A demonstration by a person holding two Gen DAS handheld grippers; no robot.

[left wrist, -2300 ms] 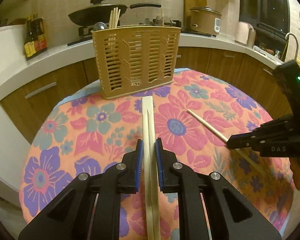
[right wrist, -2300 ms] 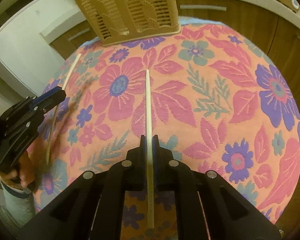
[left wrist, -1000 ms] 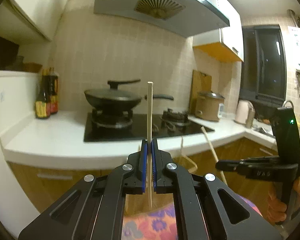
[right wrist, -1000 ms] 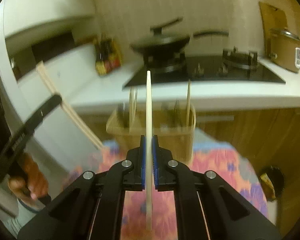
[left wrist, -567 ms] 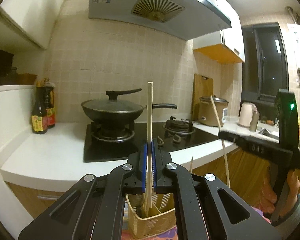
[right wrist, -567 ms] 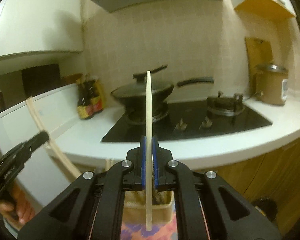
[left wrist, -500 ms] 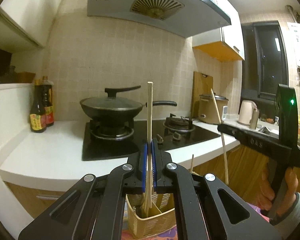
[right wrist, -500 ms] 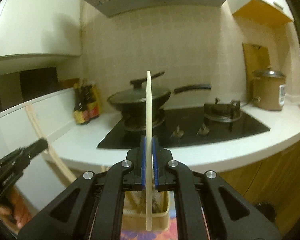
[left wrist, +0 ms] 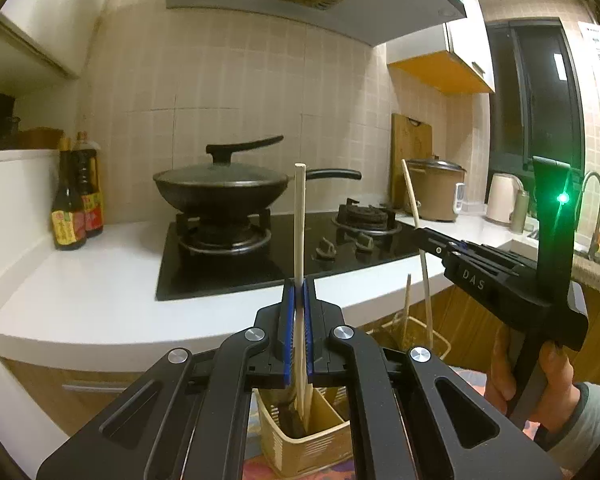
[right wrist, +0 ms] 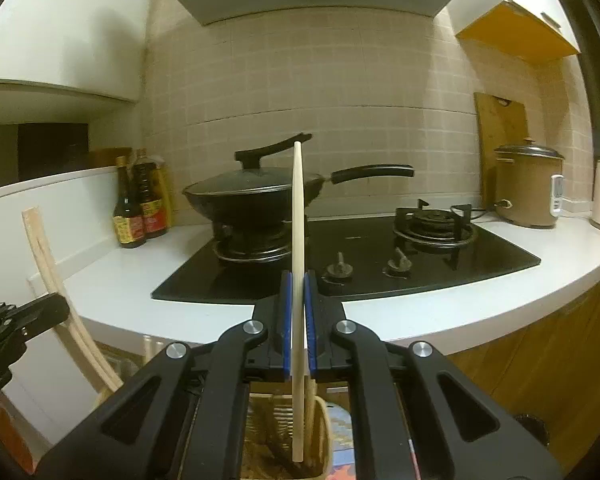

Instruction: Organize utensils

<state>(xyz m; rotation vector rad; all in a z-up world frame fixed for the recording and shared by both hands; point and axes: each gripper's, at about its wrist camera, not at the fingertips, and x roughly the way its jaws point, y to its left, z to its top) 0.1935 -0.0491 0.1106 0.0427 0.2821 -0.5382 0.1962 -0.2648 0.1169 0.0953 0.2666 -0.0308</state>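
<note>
My left gripper [left wrist: 299, 292] is shut on a pair of wooden chopsticks [left wrist: 299, 232], held upright with the lower ends inside a compartment of the tan plastic utensil basket [left wrist: 300, 446]. My right gripper [right wrist: 298, 284] is shut on a single wooden chopstick [right wrist: 297, 220], also upright, its lower tip over the basket [right wrist: 324, 432]. In the left wrist view the right gripper [left wrist: 424, 234] holds its chopstick [left wrist: 418, 248] above the basket's right end. In the right wrist view the left gripper [right wrist: 56, 312] holds its chopsticks [right wrist: 48, 264] at the left.
The basket stands on a flowered tablecloth [left wrist: 260, 470]. Behind it runs a white counter [left wrist: 100, 292] with a black hob, a lidded wok [left wrist: 220, 188], sauce bottles [left wrist: 76, 200], a rice cooker [left wrist: 436, 188] and a kettle [left wrist: 502, 196]. More chopsticks stand in the basket.
Both grippers lifted their chopsticks off the table, turned them upright and brought them over the basket. Since half a second ago both have sunk slightly, with the chopstick ends lower in the basket.
</note>
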